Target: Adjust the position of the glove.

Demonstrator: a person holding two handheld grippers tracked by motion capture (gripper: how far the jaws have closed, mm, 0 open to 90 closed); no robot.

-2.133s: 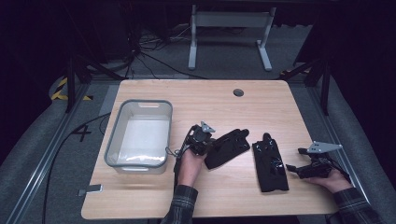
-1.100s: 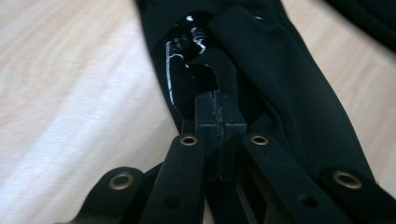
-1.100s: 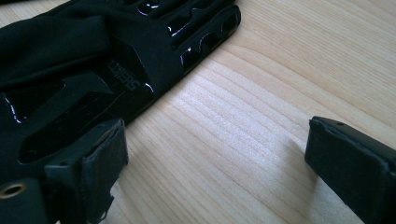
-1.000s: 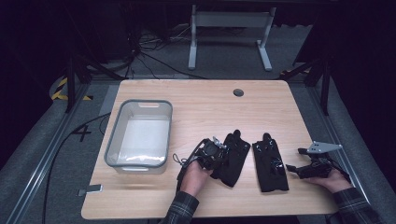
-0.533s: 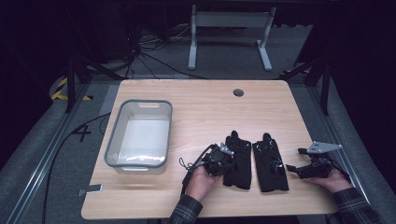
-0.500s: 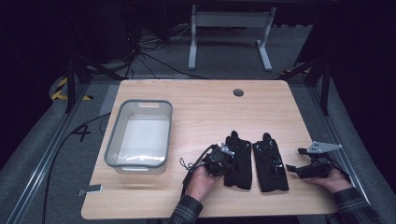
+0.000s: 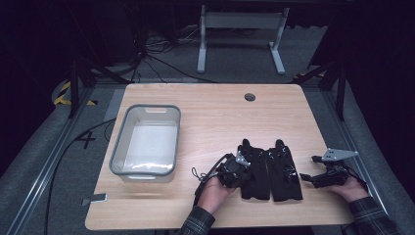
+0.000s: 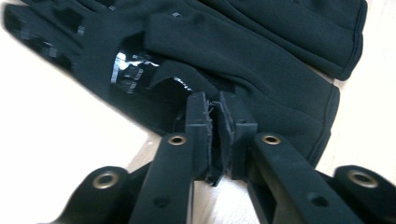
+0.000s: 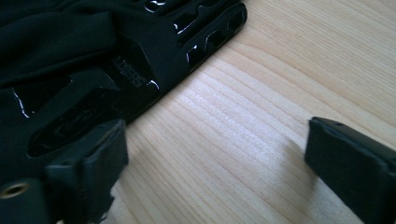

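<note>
Two gloves [image 7: 270,170] now side by side; left gripper [image 7: 238,170] jaws parting.

left black fabric glove [image 7: 254,169]: matte black, glossy black printed patches
right black fabric glove [image 7: 285,169]: matte black, shiny black bars and lettering near the cuff
pale wooden table top [image 7: 215,112]: light beige, fine darker grain lines
clear plastic bin [image 7: 147,142]: see-through walls, grey rim, whitish floor
left black two-jaw gripper [image 8: 214,122]: black, brass-coloured rivets
right black two-jaw gripper [image 9: 212,161]: black, grey plate on top
</note>
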